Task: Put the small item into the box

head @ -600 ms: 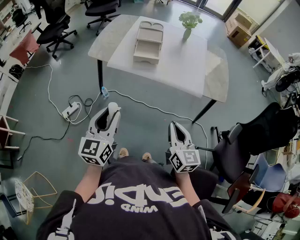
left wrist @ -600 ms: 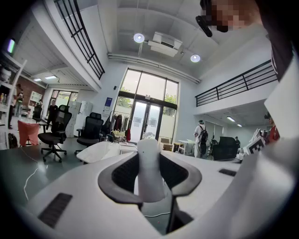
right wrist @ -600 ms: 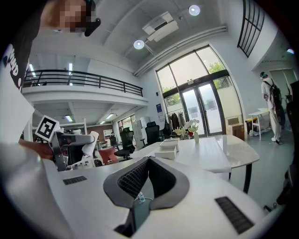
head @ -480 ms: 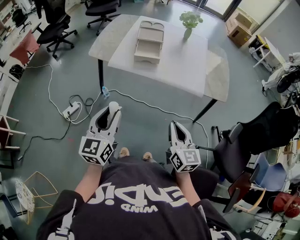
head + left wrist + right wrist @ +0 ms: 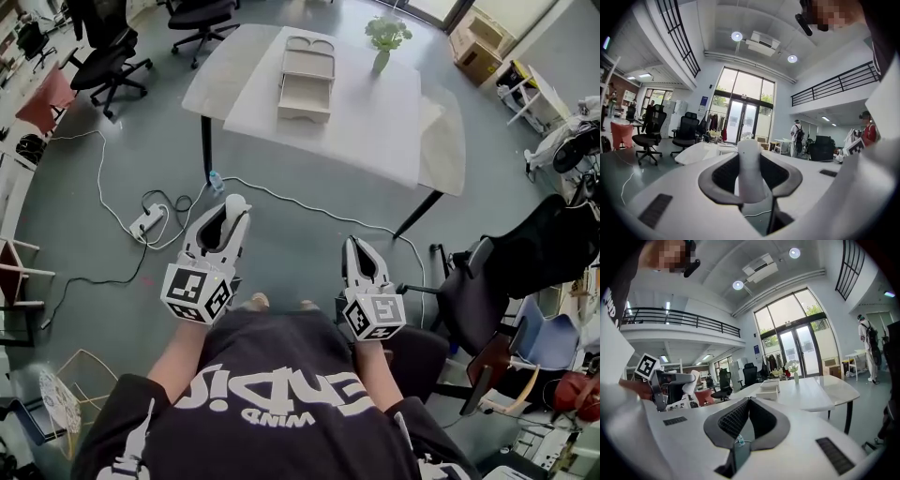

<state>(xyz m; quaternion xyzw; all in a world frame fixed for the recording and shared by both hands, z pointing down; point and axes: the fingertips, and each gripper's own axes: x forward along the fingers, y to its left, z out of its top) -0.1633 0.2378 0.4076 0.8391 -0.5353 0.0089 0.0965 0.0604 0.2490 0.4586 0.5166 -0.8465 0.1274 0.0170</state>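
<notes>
A pale wooden box with open compartments stands on the white table, far ahead of me; it also shows in the right gripper view as the box. My left gripper is held at waist height over the floor, shut on a small white rounded item. In the left gripper view that item stands upright between the dark pads of the left gripper. My right gripper is beside it, shut and empty, its jaws meeting in the right gripper view.
A vase of greenery stands on the table beyond the box. A power strip and cables lie on the floor to the left. Office chairs stand at far left, and a black chair is close on my right.
The whole view has shifted slightly, with the table a little higher in frame. Both grippers stay in front of the body, and the left one still holds the white item.
</notes>
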